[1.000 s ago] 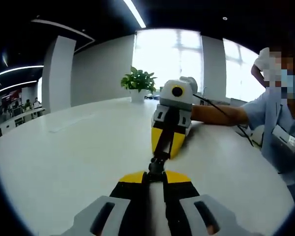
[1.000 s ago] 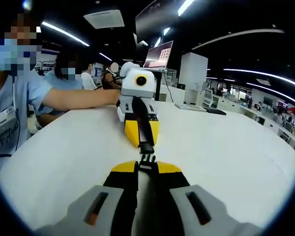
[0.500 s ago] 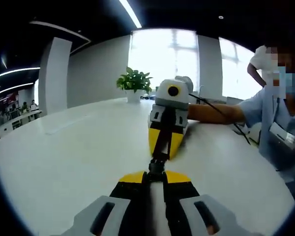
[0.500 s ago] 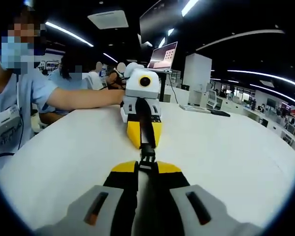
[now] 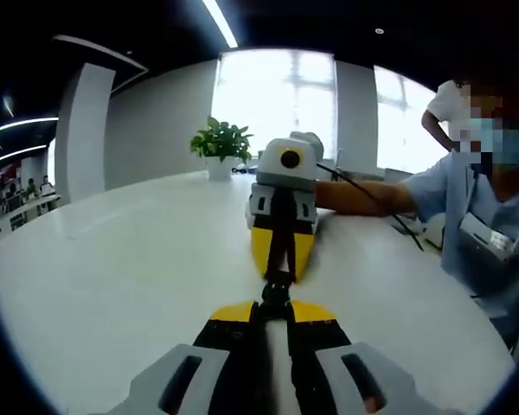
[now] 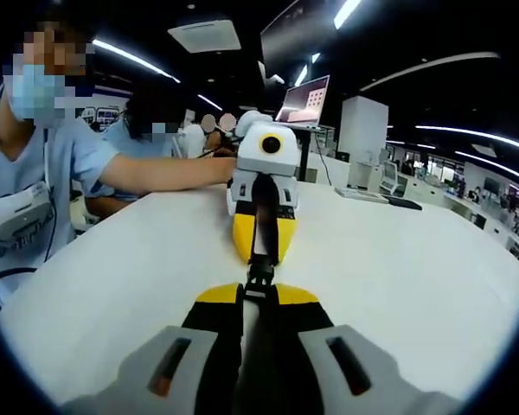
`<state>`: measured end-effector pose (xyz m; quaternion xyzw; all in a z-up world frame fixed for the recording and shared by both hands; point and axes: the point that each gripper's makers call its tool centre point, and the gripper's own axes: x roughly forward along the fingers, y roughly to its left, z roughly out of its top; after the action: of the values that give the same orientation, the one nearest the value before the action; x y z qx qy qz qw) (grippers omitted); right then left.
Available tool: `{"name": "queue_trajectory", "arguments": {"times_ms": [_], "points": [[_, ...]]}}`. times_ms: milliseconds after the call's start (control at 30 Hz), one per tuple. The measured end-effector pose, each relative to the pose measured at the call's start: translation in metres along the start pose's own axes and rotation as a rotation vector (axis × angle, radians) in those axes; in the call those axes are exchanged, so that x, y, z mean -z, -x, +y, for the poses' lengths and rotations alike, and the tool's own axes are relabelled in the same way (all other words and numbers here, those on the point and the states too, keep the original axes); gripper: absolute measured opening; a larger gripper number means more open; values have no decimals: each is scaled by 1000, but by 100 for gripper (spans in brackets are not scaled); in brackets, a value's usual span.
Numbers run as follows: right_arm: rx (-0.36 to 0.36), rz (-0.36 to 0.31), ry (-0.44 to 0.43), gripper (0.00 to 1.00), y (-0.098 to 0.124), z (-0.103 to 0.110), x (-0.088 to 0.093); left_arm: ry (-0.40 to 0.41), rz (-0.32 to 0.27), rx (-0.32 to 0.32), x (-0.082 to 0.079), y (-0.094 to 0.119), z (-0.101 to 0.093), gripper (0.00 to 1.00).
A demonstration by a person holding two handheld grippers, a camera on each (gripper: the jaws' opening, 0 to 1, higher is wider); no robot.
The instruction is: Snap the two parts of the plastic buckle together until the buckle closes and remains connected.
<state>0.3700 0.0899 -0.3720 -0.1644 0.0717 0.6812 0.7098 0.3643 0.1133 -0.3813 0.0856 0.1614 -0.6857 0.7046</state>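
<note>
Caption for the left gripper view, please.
Left gripper and right gripper meet tip to tip, pressing the black buckle together above the white table.

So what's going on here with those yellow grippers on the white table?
A person holds a hand-held gripper in each hand, facing each other over the white table. The left hand-held gripper and the right hand-held gripper are each shut on one end of the black buckle. The halves meet nose to nose; whether they have latched is unclear.
</note>
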Motion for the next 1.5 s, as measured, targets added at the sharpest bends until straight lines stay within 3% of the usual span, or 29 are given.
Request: {"name": "queue_trajectory", "arguments": {"times_ms": [367,1500], "points": [[-54,-9,6,12,-1,10,-2,-16,6,41,0,-6,-14,12],[-64,-13,26,12,0,11,-2,-45,25,47,-1,-9,-16,11]]}}
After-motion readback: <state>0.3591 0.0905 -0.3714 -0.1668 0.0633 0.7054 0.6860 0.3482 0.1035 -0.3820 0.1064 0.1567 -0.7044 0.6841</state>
